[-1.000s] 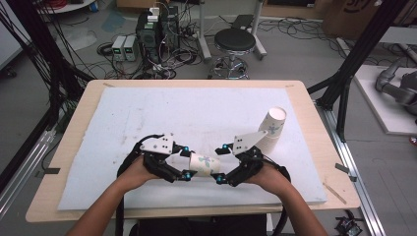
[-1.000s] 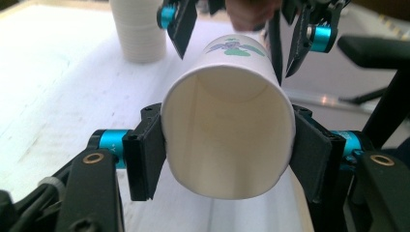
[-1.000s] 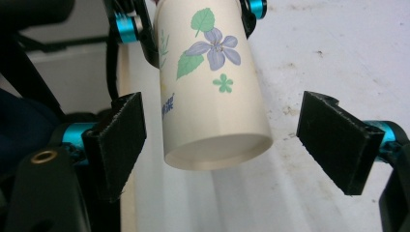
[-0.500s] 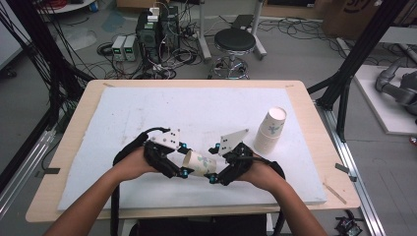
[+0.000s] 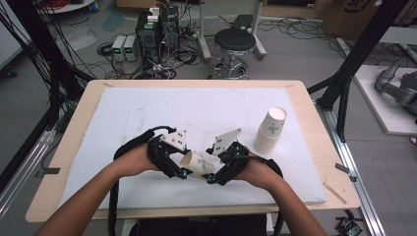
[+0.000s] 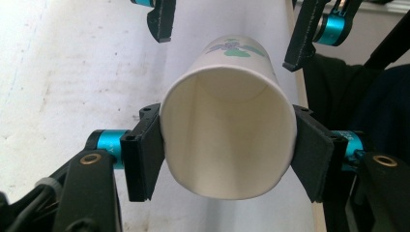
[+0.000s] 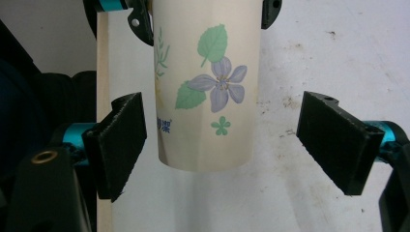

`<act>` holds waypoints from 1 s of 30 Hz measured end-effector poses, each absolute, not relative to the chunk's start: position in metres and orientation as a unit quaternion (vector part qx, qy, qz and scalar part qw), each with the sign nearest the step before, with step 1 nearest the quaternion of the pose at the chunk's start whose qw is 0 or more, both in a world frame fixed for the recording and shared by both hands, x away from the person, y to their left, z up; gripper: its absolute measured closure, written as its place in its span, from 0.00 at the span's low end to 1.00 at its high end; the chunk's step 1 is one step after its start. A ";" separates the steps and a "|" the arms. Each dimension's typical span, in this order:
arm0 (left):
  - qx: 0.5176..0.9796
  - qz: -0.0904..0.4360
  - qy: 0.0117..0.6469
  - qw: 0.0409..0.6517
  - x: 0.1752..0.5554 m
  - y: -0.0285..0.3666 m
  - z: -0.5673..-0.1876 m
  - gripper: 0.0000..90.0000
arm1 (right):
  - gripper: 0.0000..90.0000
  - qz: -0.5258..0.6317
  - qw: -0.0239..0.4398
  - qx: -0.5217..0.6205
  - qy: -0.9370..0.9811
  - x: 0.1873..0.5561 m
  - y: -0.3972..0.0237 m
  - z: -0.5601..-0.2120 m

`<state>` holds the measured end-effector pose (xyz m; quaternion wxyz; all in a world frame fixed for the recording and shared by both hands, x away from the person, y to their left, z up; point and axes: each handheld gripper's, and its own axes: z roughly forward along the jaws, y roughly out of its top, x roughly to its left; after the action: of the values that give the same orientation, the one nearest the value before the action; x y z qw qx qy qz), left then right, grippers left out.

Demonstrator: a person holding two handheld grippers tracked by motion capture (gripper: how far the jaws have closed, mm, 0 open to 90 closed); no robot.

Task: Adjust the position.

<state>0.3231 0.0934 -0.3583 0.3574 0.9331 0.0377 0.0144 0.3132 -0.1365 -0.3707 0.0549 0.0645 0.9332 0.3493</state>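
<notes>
Cables, power boxes and a round stool (image 5: 236,40) crowd the floor beyond the wooden table (image 5: 74,132), whose top carries a white foam sheet (image 5: 147,113). From the high view, a stack of paper cups (image 5: 271,130) stands upright near the sheet's right edge; to the left of that stack, a single paper cup (image 5: 199,164) hangs sideways between the left gripper (image 5: 178,167) and the right gripper (image 5: 215,173), lifted off the sheet. It seems to have been pulled from the stack and is being passed or steadied between the hands.

Left gripper view: its jaws pinch the cup (image 6: 227,135) at the open rim, one pad on each side, squeezing the mouth slightly oval; these jaws have just been easing apart a little, yet the pads touch the cup. That rim hold keeps the cup level.

Right gripper view: the cup's closed base (image 7: 205,96) sits between spread jaws, both pads clear of it, probably poised to take over. Printed on it are a purple flower, green leaves and blue characters, one reading "洁".
</notes>
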 end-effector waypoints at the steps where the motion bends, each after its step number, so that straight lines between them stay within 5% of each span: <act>1: 0.934 0.015 0.038 0.355 0.323 0.093 -0.358 0.38 | 0.20 0.348 0.055 0.062 0.934 0.313 -0.135 -0.371; 7: 0.939 0.017 0.037 0.341 0.323 0.087 -0.358 0.37 | 0.21 0.322 0.070 0.049 0.943 0.312 -0.123 -0.373; 15: 0.939 0.015 0.038 0.342 0.322 0.084 -0.359 0.35 | 0.37 0.285 0.067 0.025 0.956 0.311 -0.107 -0.378; 30: 0.923 0.024 0.052 0.380 0.322 0.086 -0.364 0.27 | 0.41 0.267 0.060 0.046 0.961 0.312 -0.107 -0.384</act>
<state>0.3218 0.0858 -0.3637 0.3801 0.9232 0.0522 0.0242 0.3124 -0.1071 -0.3839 0.0599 0.0463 0.9607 0.2670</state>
